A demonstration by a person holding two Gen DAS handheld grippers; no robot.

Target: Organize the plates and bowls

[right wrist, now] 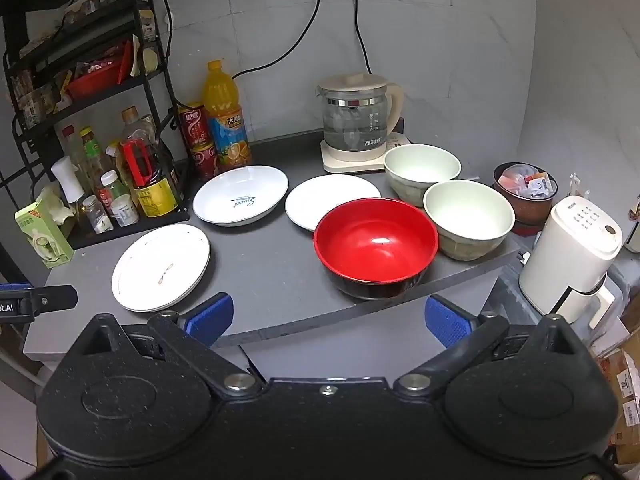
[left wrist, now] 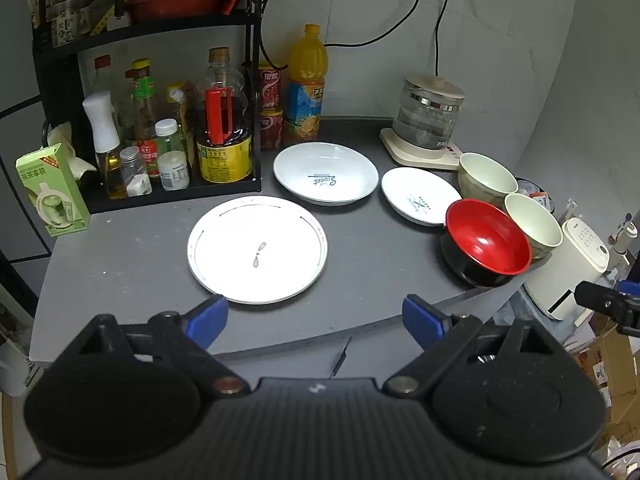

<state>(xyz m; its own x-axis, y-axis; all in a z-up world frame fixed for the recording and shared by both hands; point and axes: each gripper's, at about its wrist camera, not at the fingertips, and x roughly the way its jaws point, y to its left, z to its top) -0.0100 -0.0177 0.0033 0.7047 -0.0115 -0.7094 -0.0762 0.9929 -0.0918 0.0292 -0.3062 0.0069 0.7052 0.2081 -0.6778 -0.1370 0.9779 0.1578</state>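
walls: pale grey marbled tile, sockets at 12 o'clock with two black cords hanging | worktop: dark grey, scuffed, curved front edge | furniture: black wire rack at 10 o'clock, crowded with bottles | floor: cardboard boxes at 4 o'clock | light: dim, cool

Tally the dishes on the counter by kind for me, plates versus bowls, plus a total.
Plates: 3 (flat plate, deep plate, small plate)
Bowls: 3 (red bowl, two pale bowls)
Total: 6
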